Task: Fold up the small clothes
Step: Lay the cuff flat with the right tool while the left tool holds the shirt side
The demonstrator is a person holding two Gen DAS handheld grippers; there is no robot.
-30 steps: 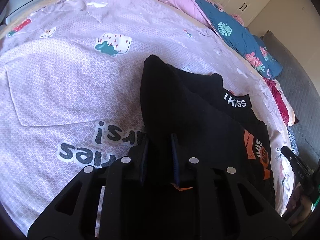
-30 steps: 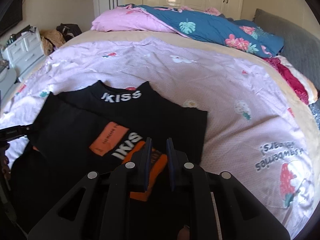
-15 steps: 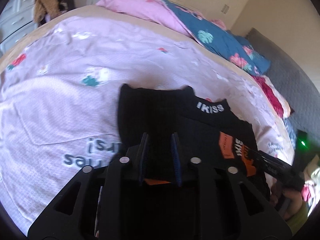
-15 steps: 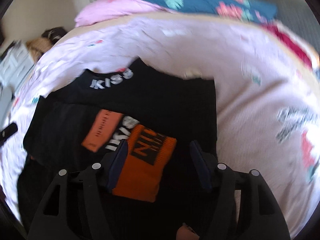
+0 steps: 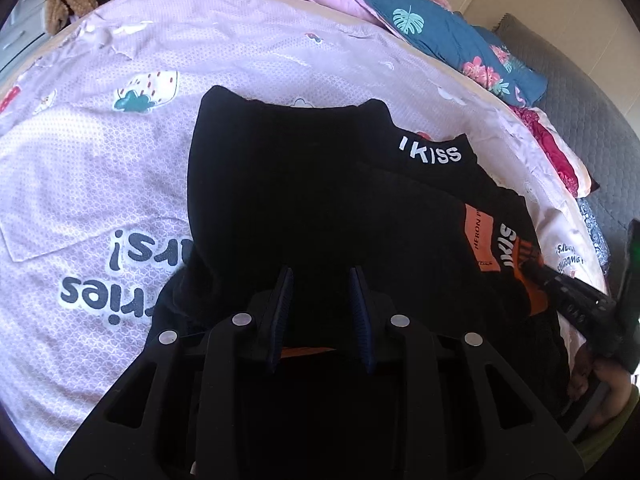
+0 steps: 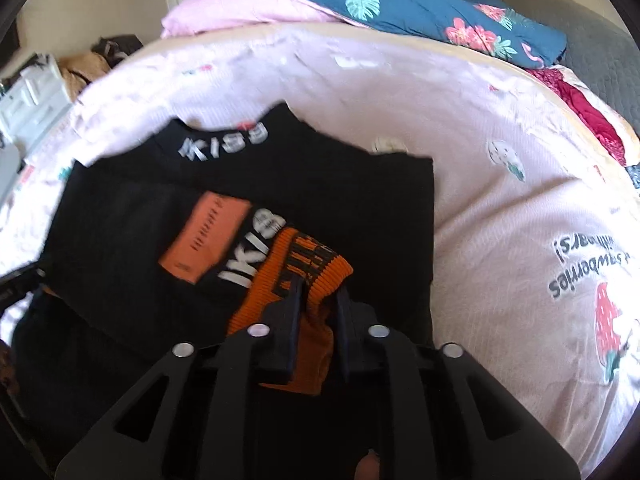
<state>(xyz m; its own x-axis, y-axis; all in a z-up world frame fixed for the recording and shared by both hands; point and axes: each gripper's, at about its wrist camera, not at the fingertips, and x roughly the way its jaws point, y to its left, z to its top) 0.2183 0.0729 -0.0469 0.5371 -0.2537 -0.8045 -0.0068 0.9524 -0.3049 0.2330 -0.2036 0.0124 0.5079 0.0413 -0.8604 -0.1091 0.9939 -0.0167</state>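
Note:
A small black sweater [image 5: 320,184] with white "IKISS" lettering and orange patches lies on the bed, both sleeves folded over its body; it also shows in the right wrist view [image 6: 280,200]. My left gripper [image 5: 322,280] sits over the sweater's folded left part, jaws a little apart with black cloth between them. My right gripper [image 6: 318,292] is shut on the orange ribbed cuff [image 6: 304,276] of the right sleeve, which lies across the chest print. The right gripper's fingers also show in the left wrist view [image 5: 568,292].
The bed is covered by a lilac strawberry-print sheet [image 6: 500,208]. A pink and blue floral duvet [image 6: 400,8] is heaped at the far side. A grey headboard [image 5: 592,100] stands to the right. Drawers and clutter [image 6: 36,96] are at far left.
The left gripper opened slightly and drew back as the left sleeve settled flat. The right gripper opened wide half a second ago and has closed again on the orange cuff.

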